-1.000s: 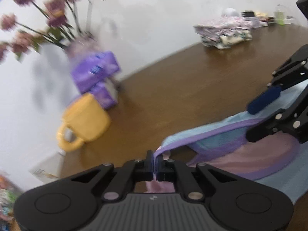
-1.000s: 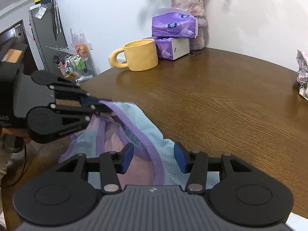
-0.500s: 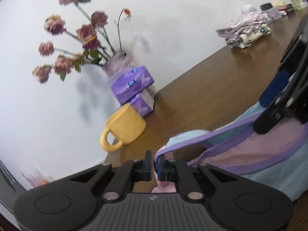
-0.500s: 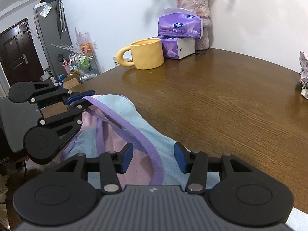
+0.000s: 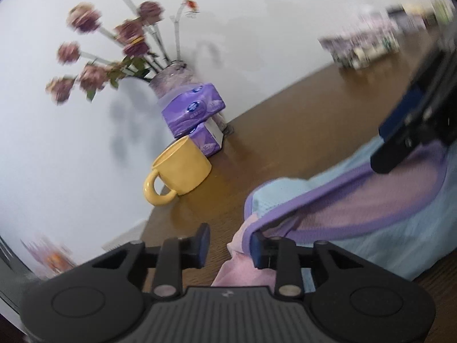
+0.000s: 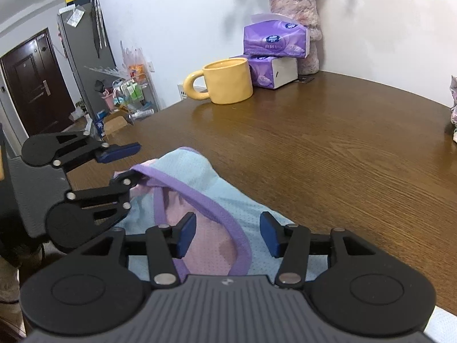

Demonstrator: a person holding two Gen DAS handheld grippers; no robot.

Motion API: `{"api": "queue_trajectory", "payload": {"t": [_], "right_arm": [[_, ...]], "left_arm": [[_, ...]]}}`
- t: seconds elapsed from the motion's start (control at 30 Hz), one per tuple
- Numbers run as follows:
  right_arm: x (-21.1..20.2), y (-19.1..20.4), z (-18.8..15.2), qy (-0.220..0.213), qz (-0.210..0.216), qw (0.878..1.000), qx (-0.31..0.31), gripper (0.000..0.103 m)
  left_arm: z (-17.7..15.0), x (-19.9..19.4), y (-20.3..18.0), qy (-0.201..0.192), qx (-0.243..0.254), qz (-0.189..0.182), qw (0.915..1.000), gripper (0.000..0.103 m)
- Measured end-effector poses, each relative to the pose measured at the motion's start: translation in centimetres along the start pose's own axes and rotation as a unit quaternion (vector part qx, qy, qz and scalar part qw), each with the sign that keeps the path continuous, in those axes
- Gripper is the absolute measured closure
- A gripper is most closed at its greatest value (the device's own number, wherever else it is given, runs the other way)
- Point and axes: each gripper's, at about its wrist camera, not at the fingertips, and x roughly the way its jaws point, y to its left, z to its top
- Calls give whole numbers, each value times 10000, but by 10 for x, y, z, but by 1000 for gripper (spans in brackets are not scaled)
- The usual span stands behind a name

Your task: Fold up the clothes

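Observation:
A light blue garment [image 6: 217, 188] with purple trim and a pink inner side lies on the brown table [image 6: 328, 143] near its front edge. My left gripper [image 5: 230, 247] is at the garment's left end. Its jaws are opening, and the purple trim [image 5: 288, 214] still rests against the right finger [image 5: 258, 250], unpinched. From the right wrist view, the left gripper [image 6: 134, 161] shows its fingers parted, the lower one under the cloth's edge. My right gripper [image 6: 228, 234] hangs open over the garment, with the trim running between its fingers. It also shows in the left wrist view [image 5: 405, 134].
A yellow mug [image 6: 228, 81], two purple tissue packs [image 6: 275, 38] and a vase of flowers [image 6: 297, 3] stand at the table's far corner by the wall. A stack of folded clothes [image 5: 362, 48] sits at the far right. A door and a cluttered shelf lie beyond the table's left edge.
The left jaws have parted and let go of the purple trim, and the garment's left end has sunk toward the table. The left gripper has swung. The right gripper has stayed put.

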Motion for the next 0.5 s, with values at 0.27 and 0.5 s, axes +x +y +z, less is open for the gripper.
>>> {"api": "queue_trajectory", "payload": {"t": [0.27,0.5], "right_arm": [[-4,-4,0,-43,9,10000,87,53],[-3,2,0,79,178,9998,-17,52]], "left_arm": [[7,-14,-13,-298,482,350,9978,100],[-10,-13,-20,235,430,-153,9987,77]]}}
